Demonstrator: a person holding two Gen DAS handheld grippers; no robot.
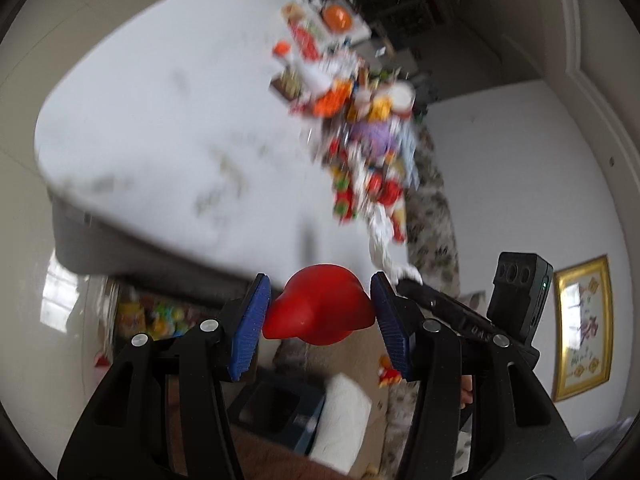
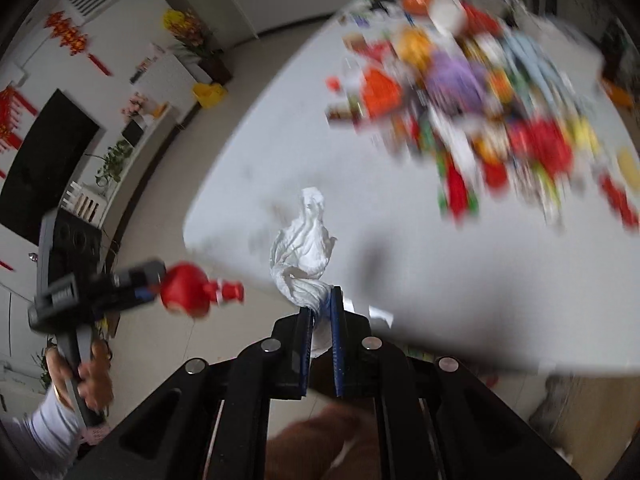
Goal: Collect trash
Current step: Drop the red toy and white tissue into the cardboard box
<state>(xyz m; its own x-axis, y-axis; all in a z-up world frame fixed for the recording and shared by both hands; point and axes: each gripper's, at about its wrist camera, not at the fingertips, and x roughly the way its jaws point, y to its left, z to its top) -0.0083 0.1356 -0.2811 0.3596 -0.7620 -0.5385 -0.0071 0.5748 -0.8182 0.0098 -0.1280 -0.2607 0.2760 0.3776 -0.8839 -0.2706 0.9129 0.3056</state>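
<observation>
My left gripper (image 1: 320, 312) is shut on a small red bottle (image 1: 320, 308), its blue pads pressing the rounded body from both sides. In the right wrist view the same red bottle (image 2: 188, 290) shows with its cap pointing right, held out past the table's edge by the left gripper (image 2: 160, 284) in a person's hand (image 2: 90, 376). My right gripper (image 2: 322, 304) is shut on a crumpled white tissue (image 2: 306, 240) that sticks up from between the pads. The right gripper's body (image 1: 460, 312) appears just right of the left one, with the white tissue (image 1: 382, 236) above it.
A white table (image 1: 180, 128) carries a blurred heap of colourful wrappers and packets (image 2: 480, 100) along its far side. Below the table are a dark bin (image 1: 276, 404), a white bag (image 1: 344, 416) and a patterned chair (image 1: 436, 216). Shelves and plants (image 2: 112, 164) line the wall.
</observation>
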